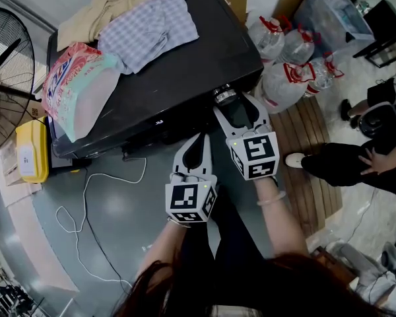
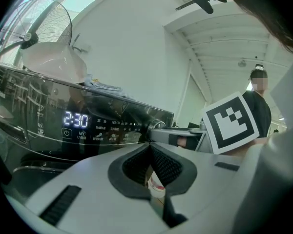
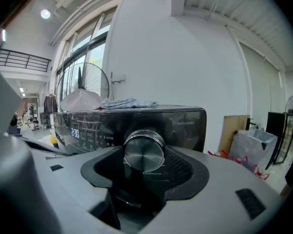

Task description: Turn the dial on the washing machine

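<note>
My right claw (image 1: 237, 104) is up at the front of the black washing machine (image 1: 185, 65), jaws spread wide. The dial (image 1: 225, 96) sits straight ahead of it, and in the right gripper view the round metal knob (image 3: 144, 150) shows between the two jaws. I cannot tell whether either pad touches it. It is not pinched.

My left claw (image 1: 199, 139) hangs lower and to the left of the right one, back from the machine's front. Its jaws are pressed together with nothing between them. Ahead and to the left of this claw, the control panel shows a lit display (image 2: 75, 120) reading 2:30. The marker cube of my right claw fills the space just to its right.

Beyond both claws, on top of the machine, lie a checked cloth (image 1: 148, 28), a beige cloth (image 1: 102, 12) and a pink and green bag (image 1: 76, 88). To the right of my right claw, large water jugs (image 1: 284, 78) stand on the floor. Far to the left stands a fan (image 1: 6, 58).
</note>
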Available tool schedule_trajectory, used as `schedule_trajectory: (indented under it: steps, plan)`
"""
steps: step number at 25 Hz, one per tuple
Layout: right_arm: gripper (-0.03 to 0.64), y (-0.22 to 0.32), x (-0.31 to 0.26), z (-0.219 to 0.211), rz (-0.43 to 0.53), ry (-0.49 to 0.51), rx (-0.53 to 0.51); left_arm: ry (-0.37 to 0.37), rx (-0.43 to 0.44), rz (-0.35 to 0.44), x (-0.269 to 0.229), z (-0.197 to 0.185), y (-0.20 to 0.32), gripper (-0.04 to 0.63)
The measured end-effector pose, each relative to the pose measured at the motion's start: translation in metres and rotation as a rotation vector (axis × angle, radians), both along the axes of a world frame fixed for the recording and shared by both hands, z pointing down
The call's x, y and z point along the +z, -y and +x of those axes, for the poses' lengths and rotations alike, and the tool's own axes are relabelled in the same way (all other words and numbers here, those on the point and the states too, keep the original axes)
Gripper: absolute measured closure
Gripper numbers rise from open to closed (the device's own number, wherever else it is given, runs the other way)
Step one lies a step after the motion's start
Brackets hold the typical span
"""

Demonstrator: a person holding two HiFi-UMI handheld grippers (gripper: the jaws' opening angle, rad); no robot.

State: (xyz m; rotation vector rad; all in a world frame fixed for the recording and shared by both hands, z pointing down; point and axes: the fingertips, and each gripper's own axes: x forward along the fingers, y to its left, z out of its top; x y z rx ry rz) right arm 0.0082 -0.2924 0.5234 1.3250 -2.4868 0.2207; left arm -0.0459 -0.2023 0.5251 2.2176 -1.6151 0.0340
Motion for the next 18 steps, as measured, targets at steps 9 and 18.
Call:
schedule_trajectory:
  steps: [9, 18]
  plan:
    - [0.327, 0.0011, -0.0002, 0.0010, -0.055, 0.128, 0.020, -0.002, 0.004, -0.005, 0.0017, 0.0005, 0.0008, 0.578]
    - [0.327, 0.0005, -0.0004, 0.0019, -0.084, 0.208, 0.036, -0.002, 0.009, -0.005, 0.0022, 0.0019, 0.0004, 0.577]
